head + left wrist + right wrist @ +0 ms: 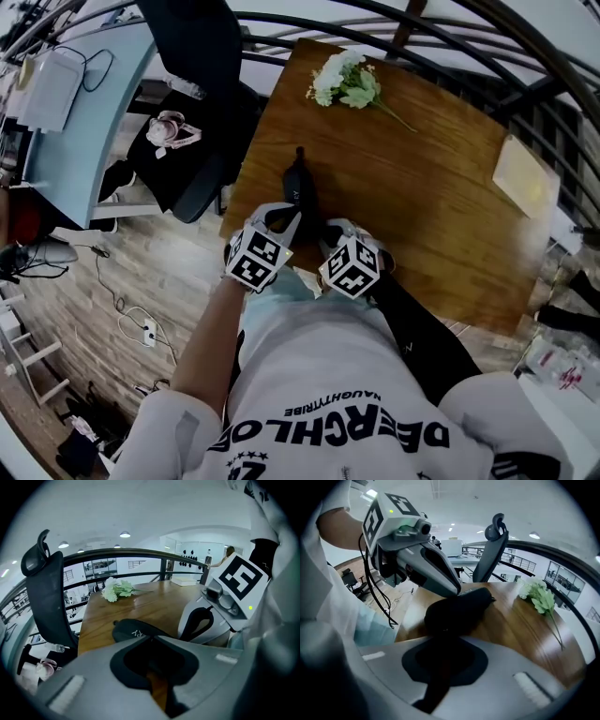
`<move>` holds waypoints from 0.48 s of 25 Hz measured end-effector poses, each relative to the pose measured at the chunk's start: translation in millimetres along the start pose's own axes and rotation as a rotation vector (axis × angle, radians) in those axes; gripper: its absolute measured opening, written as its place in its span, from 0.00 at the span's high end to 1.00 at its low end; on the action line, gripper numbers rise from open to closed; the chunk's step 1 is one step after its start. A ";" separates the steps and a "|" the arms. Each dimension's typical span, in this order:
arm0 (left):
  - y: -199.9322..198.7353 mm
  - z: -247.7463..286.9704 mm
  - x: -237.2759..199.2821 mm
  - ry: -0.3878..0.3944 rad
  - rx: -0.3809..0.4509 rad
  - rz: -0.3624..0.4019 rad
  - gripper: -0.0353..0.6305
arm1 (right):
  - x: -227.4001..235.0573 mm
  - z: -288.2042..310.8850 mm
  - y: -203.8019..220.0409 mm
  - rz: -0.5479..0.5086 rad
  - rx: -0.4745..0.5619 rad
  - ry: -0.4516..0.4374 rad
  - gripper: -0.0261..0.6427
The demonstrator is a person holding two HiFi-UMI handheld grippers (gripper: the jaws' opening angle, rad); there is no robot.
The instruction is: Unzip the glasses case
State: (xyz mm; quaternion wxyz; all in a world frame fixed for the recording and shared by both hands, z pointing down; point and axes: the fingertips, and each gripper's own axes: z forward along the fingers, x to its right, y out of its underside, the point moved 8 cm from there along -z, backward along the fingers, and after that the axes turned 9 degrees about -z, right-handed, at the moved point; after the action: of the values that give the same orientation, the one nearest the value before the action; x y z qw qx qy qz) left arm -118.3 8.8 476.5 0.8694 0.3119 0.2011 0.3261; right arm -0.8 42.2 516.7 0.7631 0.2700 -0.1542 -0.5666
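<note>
A black glasses case (pixel 300 183) lies lengthwise on the wooden table (pixel 422 187), close to its near left edge. Both grippers meet at the case's near end. My left gripper (pixel 292 217) has its jaws together, tips pinching the case's upper edge (pixel 461 606); in its own view the case (pixel 133 630) lies just past the closed tips (pixel 151 638). My right gripper (pixel 325 234) is shut on the near end of the case, black material filling the space at its tips (pixel 446 637). The zipper pull itself is hidden.
White artificial flowers (pixel 345 80) lie at the table's far side. A pale flat book (pixel 525 175) rests at the right edge. A black office chair (pixel 187 56) stands beyond the left edge, and a dark railing (pixel 450 37) curves behind the table.
</note>
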 end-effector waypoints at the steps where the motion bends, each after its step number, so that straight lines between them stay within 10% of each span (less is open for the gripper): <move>1: 1.3 -0.9 -1.0 -0.011 0.002 0.001 0.91 | -2.0 3.2 -3.3 -0.013 0.006 -0.001 0.92; 12: -0.2 18.0 10.2 -0.040 0.071 -0.100 0.92 | 0.1 11.8 9.8 -0.075 -0.058 0.052 0.92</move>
State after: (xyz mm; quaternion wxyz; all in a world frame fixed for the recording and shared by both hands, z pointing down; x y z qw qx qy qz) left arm -101.1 8.3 487.9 0.8768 0.3388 0.2104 0.2685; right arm 0.5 41.4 532.0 0.7525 0.2681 -0.1077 -0.5919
